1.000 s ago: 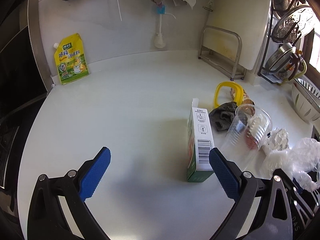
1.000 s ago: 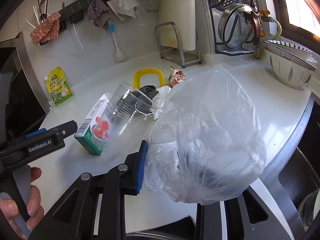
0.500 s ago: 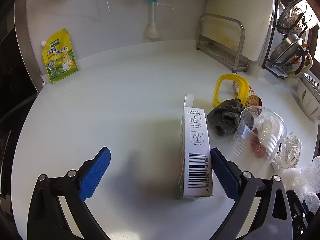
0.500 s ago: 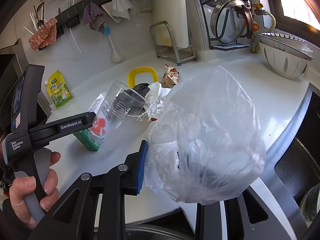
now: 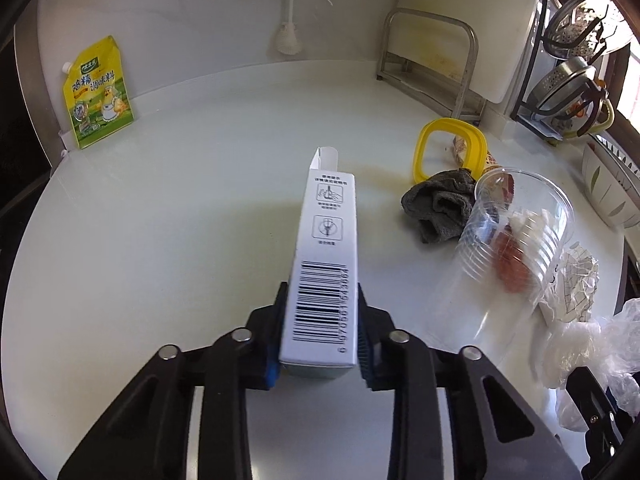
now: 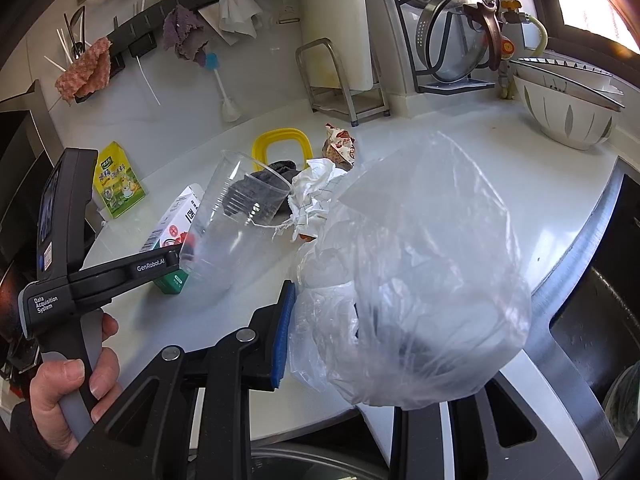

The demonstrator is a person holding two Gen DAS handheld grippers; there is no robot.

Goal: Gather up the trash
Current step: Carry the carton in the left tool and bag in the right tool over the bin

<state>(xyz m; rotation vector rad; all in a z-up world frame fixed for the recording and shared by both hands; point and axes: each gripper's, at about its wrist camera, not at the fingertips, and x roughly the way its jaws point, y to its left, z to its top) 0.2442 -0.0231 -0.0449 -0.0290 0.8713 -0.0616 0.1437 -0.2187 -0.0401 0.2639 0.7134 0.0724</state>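
My left gripper (image 5: 320, 332) is shut on the near end of a white and green carton (image 5: 326, 264), which lies on the white counter (image 5: 160, 240). The carton also shows in the right wrist view (image 6: 168, 232), with the left gripper's body in front of it. My right gripper (image 6: 340, 340) is shut on a clear plastic bag (image 6: 420, 280) that bulges over its right finger. A clear plastic cup (image 5: 512, 248) lies on its side right of the carton, next to crumpled paper (image 5: 572, 284), a grey rag (image 5: 440, 208) and a snack wrapper (image 6: 340, 146).
A yellow ring lid (image 5: 448, 144) lies behind the rag. A yellow seasoning pouch (image 5: 96, 92) leans on the back wall at the left. A metal rack (image 5: 432, 64), a pot-lid rack (image 6: 460, 40) and white bowls (image 6: 568, 108) stand at the right. A sink (image 6: 592, 320) borders the counter's right edge.
My left gripper moved forward over the carton and closed on its near end. The right gripper still holds the bag and barely moved.
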